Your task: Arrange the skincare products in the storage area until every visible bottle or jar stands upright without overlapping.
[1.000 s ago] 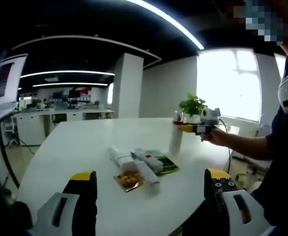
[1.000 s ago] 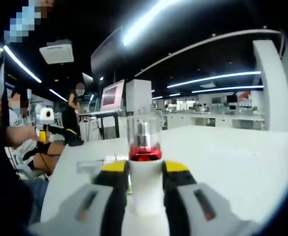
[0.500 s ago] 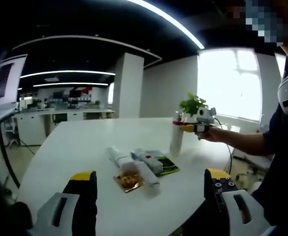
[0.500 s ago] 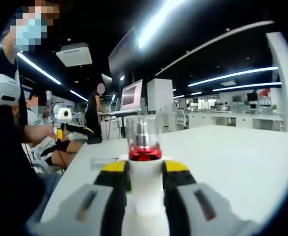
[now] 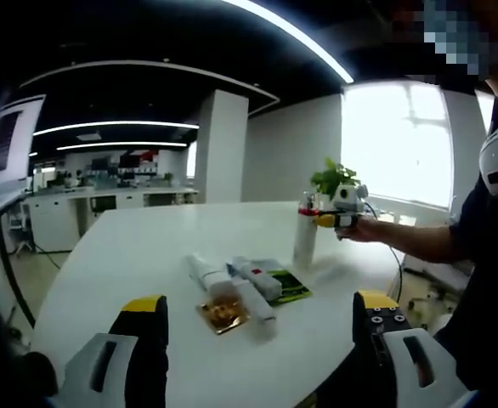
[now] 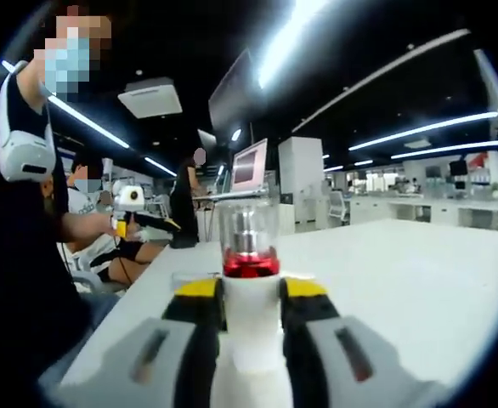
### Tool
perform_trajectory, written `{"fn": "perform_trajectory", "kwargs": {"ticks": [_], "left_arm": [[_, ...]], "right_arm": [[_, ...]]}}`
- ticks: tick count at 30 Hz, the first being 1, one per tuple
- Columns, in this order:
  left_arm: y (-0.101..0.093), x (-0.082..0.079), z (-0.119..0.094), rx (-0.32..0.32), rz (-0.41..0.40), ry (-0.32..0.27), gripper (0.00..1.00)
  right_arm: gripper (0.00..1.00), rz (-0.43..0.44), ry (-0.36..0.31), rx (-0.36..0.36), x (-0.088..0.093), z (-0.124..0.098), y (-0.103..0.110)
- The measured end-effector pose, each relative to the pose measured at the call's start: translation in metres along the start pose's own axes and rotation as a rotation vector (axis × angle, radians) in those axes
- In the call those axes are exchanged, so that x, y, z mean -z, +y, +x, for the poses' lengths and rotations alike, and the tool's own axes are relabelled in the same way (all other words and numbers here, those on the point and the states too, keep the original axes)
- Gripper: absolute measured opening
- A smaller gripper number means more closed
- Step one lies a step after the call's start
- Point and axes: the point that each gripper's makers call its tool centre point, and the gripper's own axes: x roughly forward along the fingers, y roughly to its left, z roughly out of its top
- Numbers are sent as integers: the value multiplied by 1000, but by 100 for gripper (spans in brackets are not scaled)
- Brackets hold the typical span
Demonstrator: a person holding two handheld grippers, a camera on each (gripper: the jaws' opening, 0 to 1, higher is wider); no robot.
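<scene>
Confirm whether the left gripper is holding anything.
No. The left gripper has its jaws wide apart with only the white table between them.

One upright bottle (image 5: 305, 239), four lying packets (image 5: 242, 290), two tongs (image 5: 257, 319).

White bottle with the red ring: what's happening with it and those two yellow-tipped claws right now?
Right gripper shut on white bottle, upright on table. Left gripper open, holding nothing. Tubes and sachets lying flat, not yet stood up.

Upright bottle (image 5: 305, 240) beyond flat tubes (image 5: 232, 285), table (image 5: 130, 246).
</scene>
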Motion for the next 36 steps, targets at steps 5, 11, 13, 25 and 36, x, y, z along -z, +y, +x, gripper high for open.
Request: {"fn": "perform_trajectory", "kwargs": {"ticks": [5, 11, 13, 25, 36], "left_arm": [[1, 0, 0, -4, 0, 2, 91], [2, 3, 2, -5, -7, 12, 90], [2, 4, 3, -3, -6, 16, 90], [0, 3, 1, 8, -12, -2, 90], [1, 3, -1, 17, -21, -12, 90]], "right_arm": [[27, -8, -17, -12, 0, -1, -1], [27, -8, -12, 11, 0, -1, -1], [27, -24, -2, 32, 1, -1, -1], [37, -53, 84, 128, 18, 2, -11], [40, -43, 59, 343, 10, 2, -16]]}}
